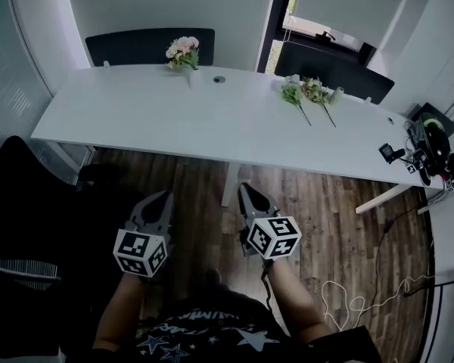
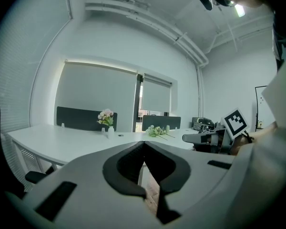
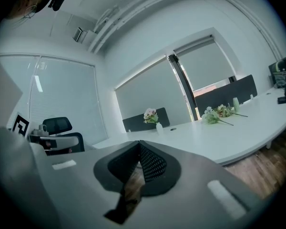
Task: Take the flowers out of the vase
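Note:
A small white vase (image 1: 190, 76) with pink and white flowers (image 1: 183, 51) stands at the far edge of the long white table (image 1: 136, 116). Loose flower stems (image 1: 312, 95) lie on the table farther right. Both grippers hang over the wooden floor, well short of the table. My left gripper (image 1: 163, 201) is shut and holds nothing. My right gripper (image 1: 247, 192) is shut too, also with nothing in it. The left gripper view shows the vase (image 2: 110, 131) and flowers (image 2: 105, 117) far ahead; the right gripper view shows the flowers (image 3: 150, 115) and the loose stems (image 3: 218, 113).
Dark chairs (image 1: 147, 45) stand behind the table, another black chair (image 1: 23, 225) is at my left. Camera gear (image 1: 431, 151) sits on the table's right end. A white cable (image 1: 348, 301) lies on the floor at right.

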Demonstrator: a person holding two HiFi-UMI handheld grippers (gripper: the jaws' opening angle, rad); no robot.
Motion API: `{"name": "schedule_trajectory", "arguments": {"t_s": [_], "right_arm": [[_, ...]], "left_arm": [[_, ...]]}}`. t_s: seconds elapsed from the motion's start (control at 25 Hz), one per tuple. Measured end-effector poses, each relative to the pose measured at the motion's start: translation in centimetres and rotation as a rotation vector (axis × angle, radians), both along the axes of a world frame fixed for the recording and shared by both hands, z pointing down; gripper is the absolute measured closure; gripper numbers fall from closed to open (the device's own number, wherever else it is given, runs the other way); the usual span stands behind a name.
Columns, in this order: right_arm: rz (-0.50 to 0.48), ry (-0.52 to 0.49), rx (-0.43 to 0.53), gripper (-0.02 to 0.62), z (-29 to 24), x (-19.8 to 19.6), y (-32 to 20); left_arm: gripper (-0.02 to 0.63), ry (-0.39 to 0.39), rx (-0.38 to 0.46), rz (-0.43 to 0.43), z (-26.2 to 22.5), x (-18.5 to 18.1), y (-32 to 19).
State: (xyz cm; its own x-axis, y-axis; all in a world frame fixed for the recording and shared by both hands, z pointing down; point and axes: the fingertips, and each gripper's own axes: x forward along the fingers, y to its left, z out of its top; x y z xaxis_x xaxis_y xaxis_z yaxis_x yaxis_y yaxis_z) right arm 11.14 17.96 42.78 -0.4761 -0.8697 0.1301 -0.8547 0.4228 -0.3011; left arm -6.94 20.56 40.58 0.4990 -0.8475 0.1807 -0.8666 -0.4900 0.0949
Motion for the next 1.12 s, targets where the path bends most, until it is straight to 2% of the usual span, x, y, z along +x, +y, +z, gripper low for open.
{"name": "schedule_trajectory", "arguments": {"t_s": [0.28, 0.56, 1.12], "right_arm": [[-0.033, 0.022, -0.013, 0.594, 0.6, 1.4, -5.3], [-0.028, 0.010, -0.034, 0.594, 1.2, 3.3, -7.9], [-0.031, 0.056, -0.047, 0.594, 2.1, 1.8, -13.4]], "left_arm": [[0.598, 0.008, 0.003, -0.032, 0.6, 1.3, -5.3], [0.598, -0.018, -0.009, -0.033, 0.5, 2.5, -8.3], [0.598, -0.005, -0.003, -0.030, 0.6, 0.9, -14.8]]}}
